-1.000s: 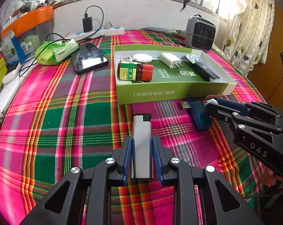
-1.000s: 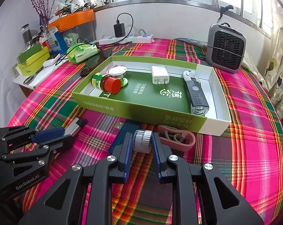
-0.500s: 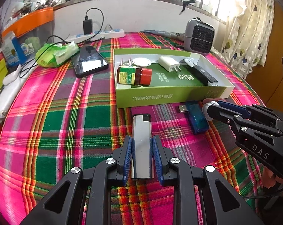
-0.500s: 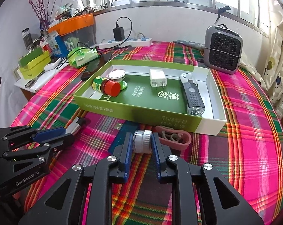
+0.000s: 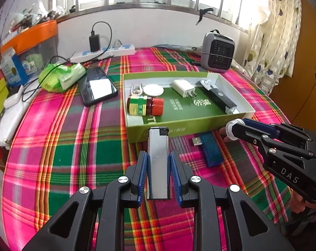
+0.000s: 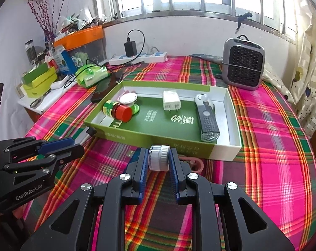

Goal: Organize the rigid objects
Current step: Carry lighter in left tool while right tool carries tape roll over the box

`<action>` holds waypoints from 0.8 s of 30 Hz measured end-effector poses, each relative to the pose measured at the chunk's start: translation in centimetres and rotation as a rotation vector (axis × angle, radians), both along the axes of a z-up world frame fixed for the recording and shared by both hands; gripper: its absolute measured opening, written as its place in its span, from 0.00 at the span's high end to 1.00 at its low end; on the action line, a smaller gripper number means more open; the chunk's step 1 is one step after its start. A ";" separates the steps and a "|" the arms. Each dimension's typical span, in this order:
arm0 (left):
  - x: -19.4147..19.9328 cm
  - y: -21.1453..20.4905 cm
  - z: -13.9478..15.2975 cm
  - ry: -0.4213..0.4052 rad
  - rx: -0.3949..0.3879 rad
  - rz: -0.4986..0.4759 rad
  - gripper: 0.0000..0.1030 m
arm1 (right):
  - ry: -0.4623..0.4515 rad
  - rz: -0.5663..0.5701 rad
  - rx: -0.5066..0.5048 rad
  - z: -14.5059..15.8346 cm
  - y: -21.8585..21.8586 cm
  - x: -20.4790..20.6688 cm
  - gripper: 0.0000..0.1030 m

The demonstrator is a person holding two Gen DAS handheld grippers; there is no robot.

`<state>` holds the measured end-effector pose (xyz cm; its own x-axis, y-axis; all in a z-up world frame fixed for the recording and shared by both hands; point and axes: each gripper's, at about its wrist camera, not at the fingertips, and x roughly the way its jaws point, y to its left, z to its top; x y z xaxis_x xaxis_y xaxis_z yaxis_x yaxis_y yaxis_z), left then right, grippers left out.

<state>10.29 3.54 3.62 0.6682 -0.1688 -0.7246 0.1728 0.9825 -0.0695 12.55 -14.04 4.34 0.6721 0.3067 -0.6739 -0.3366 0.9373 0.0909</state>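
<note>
Left gripper clenched on lighter, right gripper on small jar — best lifted clear over near wall of green box, then released gently.

Black grippers, blue ribbed fingers, silver screws, white "DAS" lettering

glossy metal lighter, woven plaid cloth

Both wrist views low over table, facing window; shared: green tray, nearby.
</note>
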 end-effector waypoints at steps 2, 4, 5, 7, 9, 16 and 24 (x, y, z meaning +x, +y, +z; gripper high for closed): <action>0.4 -0.2 0.3 -0.003 -0.002 -0.007 0.79 | -0.004 -0.004 0.002 0.2 -0.2 0.2 0.79; 0.6 -0.4 0.6 -0.006 -0.003 -0.011 0.79 | -0.008 -0.007 0.003 0.4 -0.4 0.4 0.79; 0.8 -0.6 0.8 -0.010 -0.002 -0.016 0.79 | -0.010 -0.009 0.004 0.5 -0.5 0.5 0.79; 1.2 -0.8 1.0 -0.015 0.000 -0.021 0.79 | -0.013 -0.015 0.007 0.7 -0.7 0.9 0.79; 1.6 -1.0 1.2 -0.017 -0.002 -0.028 0.79 | -0.014 -0.020 0.007 0.8 -1.0 1.2 0.79; 3.4 -1.7 2.1 -0.029 -0.002 -0.039 0.79 | -0.027 -0.029 0.007 1.5 -1.6 2.4 0.79; 5.5 -2.7 2.5 -0.033 -0.001 -0.050 0.79 | -0.027 -0.040 0.004 1.9 -2.4 4.0 0.79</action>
<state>15.79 0.86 6.14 0.6828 -0.2030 -0.7019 0.2235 0.9726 -0.0638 16.51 -16.46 6.20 0.7018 0.2818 -0.6543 -0.3008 0.9498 0.0864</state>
